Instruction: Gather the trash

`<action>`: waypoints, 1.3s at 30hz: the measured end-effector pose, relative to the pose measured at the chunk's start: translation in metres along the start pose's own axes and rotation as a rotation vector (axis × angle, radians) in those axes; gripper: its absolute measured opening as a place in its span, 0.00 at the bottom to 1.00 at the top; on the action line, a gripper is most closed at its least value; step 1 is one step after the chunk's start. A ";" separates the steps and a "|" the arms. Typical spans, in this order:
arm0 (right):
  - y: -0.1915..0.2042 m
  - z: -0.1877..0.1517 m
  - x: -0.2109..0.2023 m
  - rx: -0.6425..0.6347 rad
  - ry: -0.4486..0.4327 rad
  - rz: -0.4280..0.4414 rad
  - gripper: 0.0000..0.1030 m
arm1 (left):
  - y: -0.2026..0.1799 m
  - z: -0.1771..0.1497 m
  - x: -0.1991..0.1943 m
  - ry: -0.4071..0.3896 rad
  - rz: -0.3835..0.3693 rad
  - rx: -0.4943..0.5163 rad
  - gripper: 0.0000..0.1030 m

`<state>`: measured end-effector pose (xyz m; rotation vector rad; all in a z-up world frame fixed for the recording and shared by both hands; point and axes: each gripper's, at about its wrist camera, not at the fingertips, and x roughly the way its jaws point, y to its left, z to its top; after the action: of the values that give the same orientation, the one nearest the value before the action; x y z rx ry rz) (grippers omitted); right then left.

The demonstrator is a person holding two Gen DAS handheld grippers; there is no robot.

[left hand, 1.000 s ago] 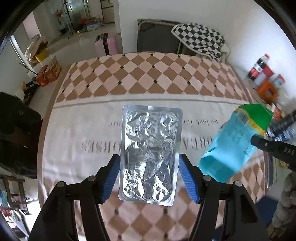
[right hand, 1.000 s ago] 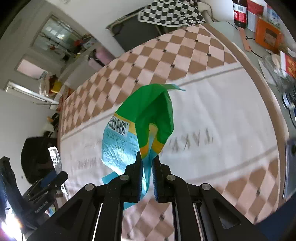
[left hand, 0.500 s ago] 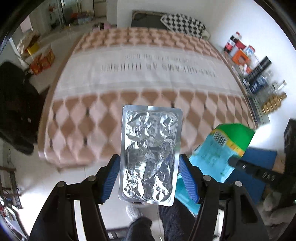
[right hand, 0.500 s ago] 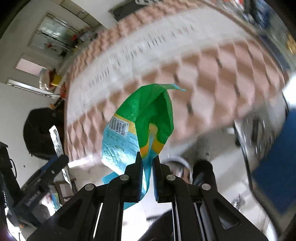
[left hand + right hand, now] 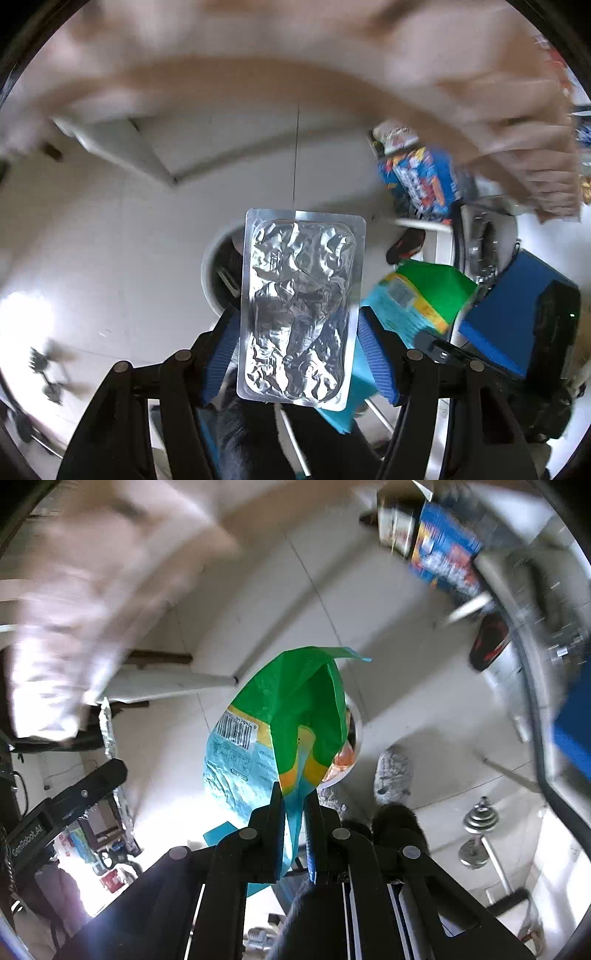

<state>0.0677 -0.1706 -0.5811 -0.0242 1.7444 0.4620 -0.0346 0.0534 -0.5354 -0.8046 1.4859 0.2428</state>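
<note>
- your left gripper point(image 5: 298, 350) clamped the foil tray point(image 5: 300, 306) above the white bin point(image 5: 210, 280) on the floor; best to centre it before letting go.
- your right gripper point(image 5: 294, 812) pinched the green snack bag point(image 5: 280, 734) beside it.
- the bin's inside was mostly hidden and the surroundings blurred.

Pale tiled floor point(image 5: 110, 229) with a bright glare patch; a blurred checkered cloth point(image 5: 258, 66) hangs above, a dumbbell point(image 5: 480, 827) lies on the floor
</note>
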 end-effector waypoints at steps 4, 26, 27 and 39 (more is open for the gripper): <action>-0.016 0.025 0.088 -0.011 0.067 0.008 0.11 | 0.036 0.013 0.090 0.112 -0.038 -0.050 0.61; 0.022 -0.027 0.033 -0.255 -0.012 -0.285 0.99 | 0.017 -0.068 0.017 -0.071 0.240 -0.029 0.91; 0.028 -0.033 0.013 -0.260 -0.018 -0.277 0.99 | 0.011 -0.073 0.001 -0.078 0.235 -0.027 0.91; 0.094 -0.100 -0.204 -0.344 -0.053 -0.169 0.99 | -0.042 -0.131 -0.190 -0.180 0.178 0.007 0.91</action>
<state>-0.0032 -0.1640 -0.3456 -0.3978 1.5782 0.6263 -0.1341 0.0049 -0.3285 -0.6283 1.3877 0.4318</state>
